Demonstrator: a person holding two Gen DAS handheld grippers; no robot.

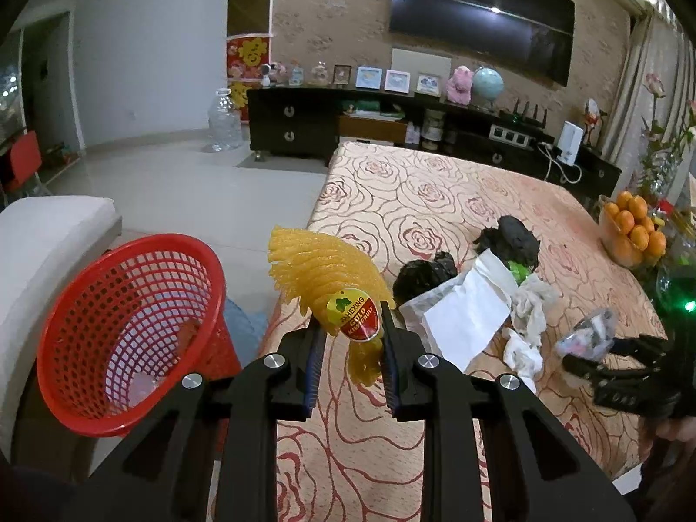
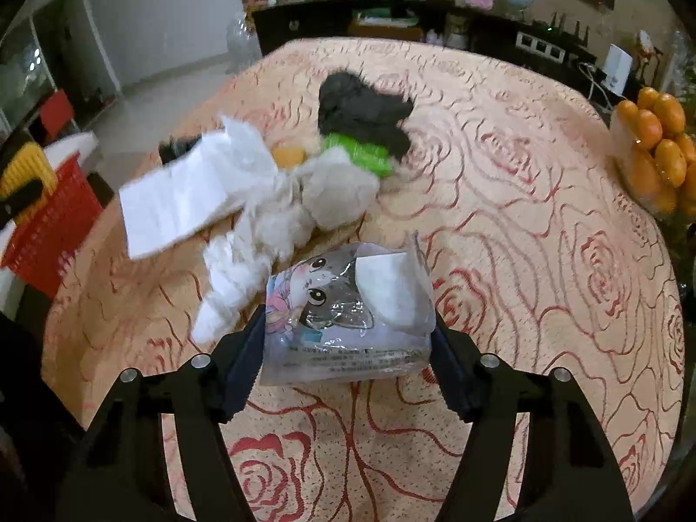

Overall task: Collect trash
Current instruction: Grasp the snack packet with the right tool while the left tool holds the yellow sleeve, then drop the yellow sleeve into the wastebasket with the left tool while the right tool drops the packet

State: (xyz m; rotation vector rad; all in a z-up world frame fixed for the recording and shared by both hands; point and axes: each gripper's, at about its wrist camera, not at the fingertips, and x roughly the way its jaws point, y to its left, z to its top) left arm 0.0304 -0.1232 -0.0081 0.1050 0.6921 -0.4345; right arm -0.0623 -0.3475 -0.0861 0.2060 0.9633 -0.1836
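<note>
While your left gripper (image 1: 353, 334) holds its jaws narrowed on the yellow foam fruit net with the kiwifruit sticker (image 1: 330, 278), that net hangs clear of the rose-patterned tabletop (image 1: 435, 200), just beside the red plastic mesh basket (image 1: 126, 330). Crumpled white paper (image 1: 465, 313) and black bags (image 1: 511, 237) lie further along.

Through your right wrist camera, your right gripper (image 2: 348, 350) has its jaws half open, pads against both sides of the clear cartoon-cat plastic packet (image 2: 343, 317) resting on the tabletop.
</note>
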